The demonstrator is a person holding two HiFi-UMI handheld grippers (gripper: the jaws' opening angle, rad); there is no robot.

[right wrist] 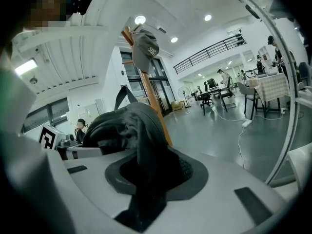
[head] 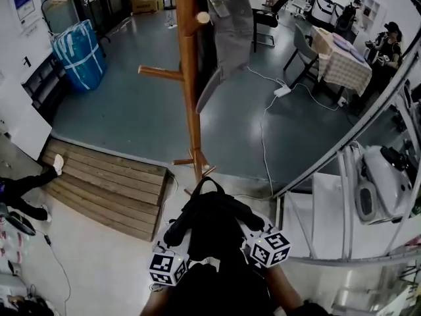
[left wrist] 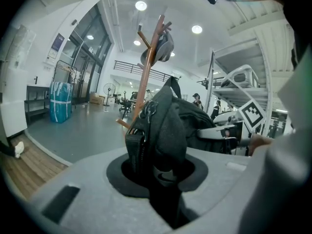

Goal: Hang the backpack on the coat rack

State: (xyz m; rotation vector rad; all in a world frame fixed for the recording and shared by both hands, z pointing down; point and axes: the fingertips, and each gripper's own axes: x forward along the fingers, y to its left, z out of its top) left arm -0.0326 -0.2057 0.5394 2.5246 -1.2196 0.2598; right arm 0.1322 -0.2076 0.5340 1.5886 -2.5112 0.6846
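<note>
Both left hand-held gripper [left wrist: 153,156] and right hand-held gripper [right wrist: 146,172] clamp backpack [head: 210,219], coat rack [head: 190,91] feet only in head view

The coat rack's [head: 191,97] left peg [head: 160,73] juts free above open floor [head: 118,117]; a grey hanging item [head: 229,31] crowds its right side.

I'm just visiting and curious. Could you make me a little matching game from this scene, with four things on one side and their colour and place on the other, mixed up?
Things:
1. backpack
2. coat rack
3. wrapped bundle
4. power cable

Descriptions:
A. blue with white straps, near the wall
B. black, clamped in the jaws of the left gripper and right gripper
C. white, trailing across the grey floor
D. wooden, standing upright with a grey item hanging on it

Pairs: 1-B, 2-D, 3-A, 4-C
</note>
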